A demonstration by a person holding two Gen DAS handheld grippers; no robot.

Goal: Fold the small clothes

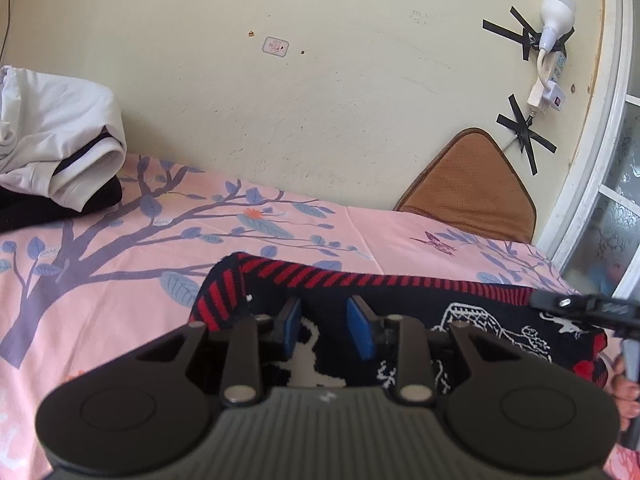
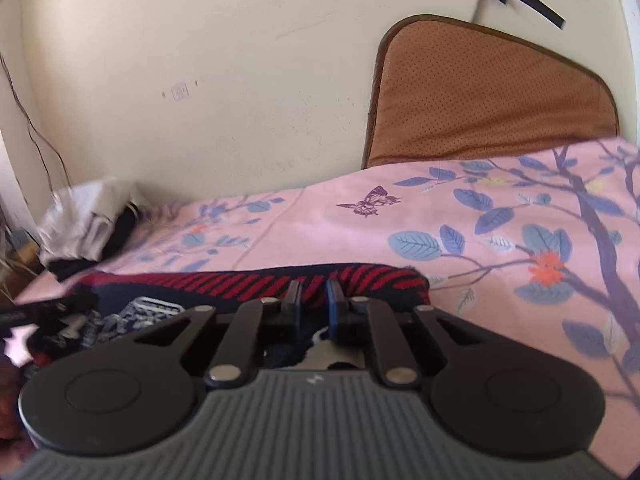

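Observation:
A dark navy knit garment (image 1: 400, 292) with a red-striped hem and white figures lies on the pink floral bed sheet (image 1: 120, 300). My left gripper (image 1: 325, 322) hovers low over its left part; the blue pads stand apart and flat fabric shows between them. In the left wrist view my right gripper (image 1: 580, 304) reaches in over the garment's right end, with a person's fingers (image 1: 624, 388) below it. In the right wrist view my right gripper (image 2: 314, 300) sits at the striped hem (image 2: 240, 280) with a narrow gap between its pads; whether they pinch the knit is unclear. The left gripper (image 2: 40, 310) shows blurred at far left.
A pile of white and black clothes (image 1: 52, 140) sits at the bed's far left against the wall. A brown cushion (image 1: 468, 184) leans on the wall at the back right. A taped-up lamp and power strip (image 1: 554, 28) hang above it, beside a window frame (image 1: 600, 160).

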